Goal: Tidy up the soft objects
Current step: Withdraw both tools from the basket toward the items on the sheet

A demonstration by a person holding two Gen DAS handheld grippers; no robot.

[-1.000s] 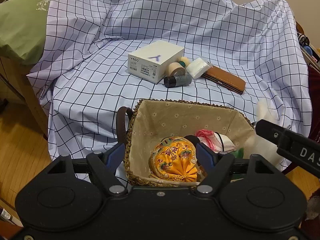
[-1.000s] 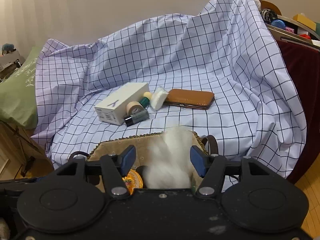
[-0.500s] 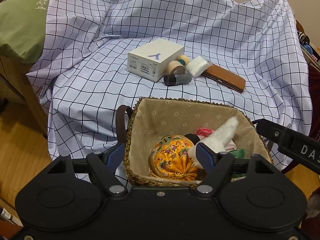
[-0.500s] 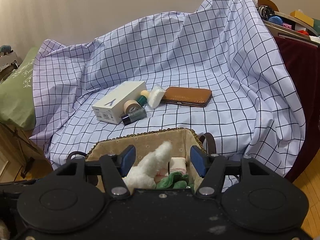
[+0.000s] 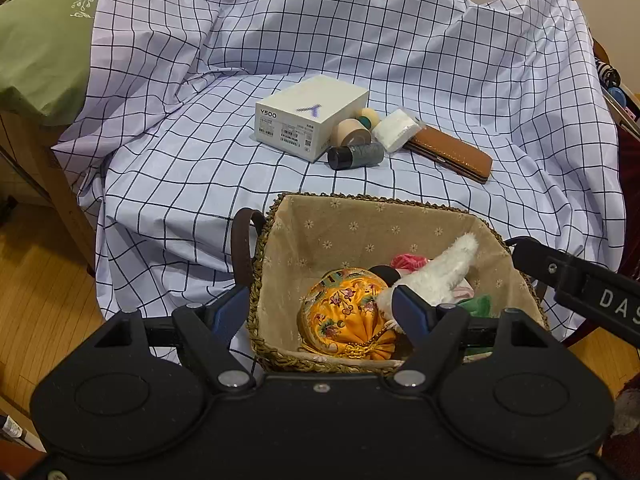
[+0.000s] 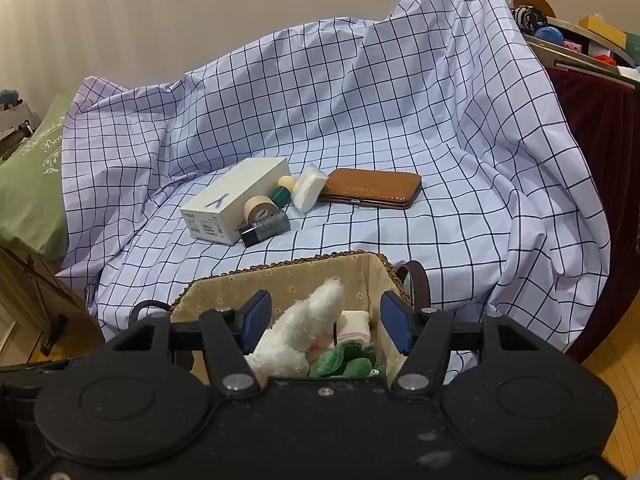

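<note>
A woven basket (image 5: 360, 204) with a beige flowered lining stands at the near edge of the checked cloth; it also shows in the right wrist view (image 6: 280, 276). Inside lie an orange embroidered pouch (image 5: 344, 312), a white fluffy soft toy (image 5: 436, 272) (image 6: 304, 328), a green soft item (image 6: 344, 362), a pink item (image 5: 406, 261) and a folded white cloth (image 6: 354, 324). My left gripper (image 5: 320, 312) is open and empty over the basket's near rim. My right gripper (image 6: 326, 320) is open and empty above the white toy, apart from it.
Behind the basket on the checked cloth (image 5: 180, 184) lie a white box (image 5: 312, 116), a tape roll (image 5: 351, 133), a dark small bottle (image 5: 355, 156), a white pad (image 5: 396, 129) and a brown leather case (image 5: 450, 153). A green pillow (image 5: 36, 40) is at left, wooden floor (image 5: 36, 304) below.
The white soft toy, held between the right gripper's fingers a second ago, now lies in the basket. The right gripper has pulled back a little. The left gripper has barely moved.
</note>
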